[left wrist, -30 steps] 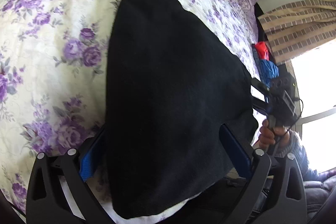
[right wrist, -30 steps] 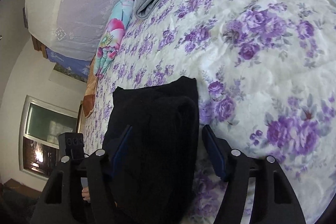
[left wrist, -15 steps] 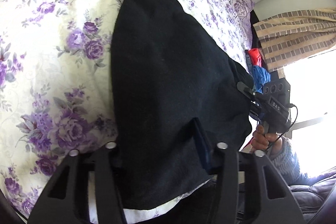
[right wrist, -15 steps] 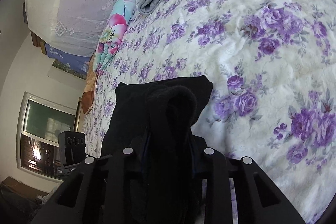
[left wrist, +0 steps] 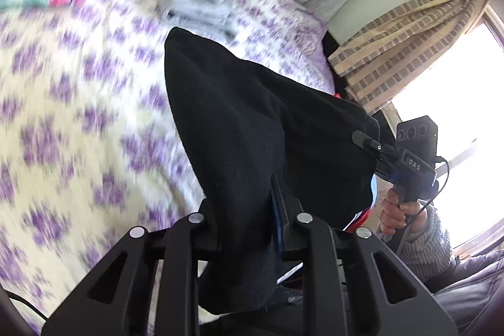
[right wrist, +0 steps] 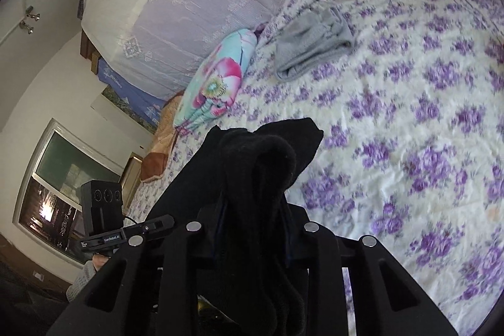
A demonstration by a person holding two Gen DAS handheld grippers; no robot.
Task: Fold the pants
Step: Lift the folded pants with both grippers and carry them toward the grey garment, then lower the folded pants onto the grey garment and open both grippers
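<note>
While the black pants (left wrist: 245,128) hang bunched above the flowered bed (left wrist: 63,122), both ends are pinched. The left hand-held gripper (left wrist: 249,225) is clamped tight on one gathered edge; the right hand-held gripper (right wrist: 252,225) is likewise closed on a thick wad of the same cloth. The far end of the pants trails toward the bed, though contact there cannot be made out. Judging from this, the fold is only under way: the cloth is gathered and lifted, with laying flat and smoothing left to do. Compared with a second ago, both sets of fingers have gone from spread wide around the cloth to squeezed shut, and the pants have risen. A folded grey garment (right wrist: 312,43) lies well apart, near a bright pillow (right wrist: 214,87).
</note>
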